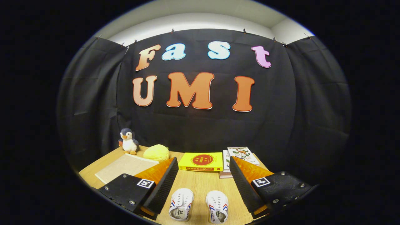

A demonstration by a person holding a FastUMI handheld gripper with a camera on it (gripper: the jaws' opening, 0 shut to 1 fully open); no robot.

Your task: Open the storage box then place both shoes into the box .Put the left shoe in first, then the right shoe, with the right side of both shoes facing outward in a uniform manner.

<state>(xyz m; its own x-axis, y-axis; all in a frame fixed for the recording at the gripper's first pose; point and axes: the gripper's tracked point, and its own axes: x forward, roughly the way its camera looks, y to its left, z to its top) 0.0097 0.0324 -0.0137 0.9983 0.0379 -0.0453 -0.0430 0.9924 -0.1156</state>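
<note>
I see my gripper [203, 176] spread wide, nothing between its fingers [162, 186] but bare tabletop and the shoes. Each finger is a black wedge with a ribbed inner pad, an orange studded back, and a flat black plate carrying a small square marker and screws.

The two shoes [200, 206] lie side by side between the fingers, close to the camera, toes pointing away from me. They are small white canvas sneakers with rounded toe caps, rows of eyelets and red and blue chevron stripes on the sides. The left one [181, 204] and the right one [217, 206] sit near each other but apart.

The table [200, 181] is pale wood grain. Beyond the fingers lies a glossy yellow book [201, 162], beside it a stack of books [240, 156] topped by a white floral cover. To the left I see a flat beige woven mat [125, 167], a fuzzy yellow lump [156, 152] and a plush penguin [128, 141] standing upright. Black cloth hangs behind, under a white ceiling.
</note>
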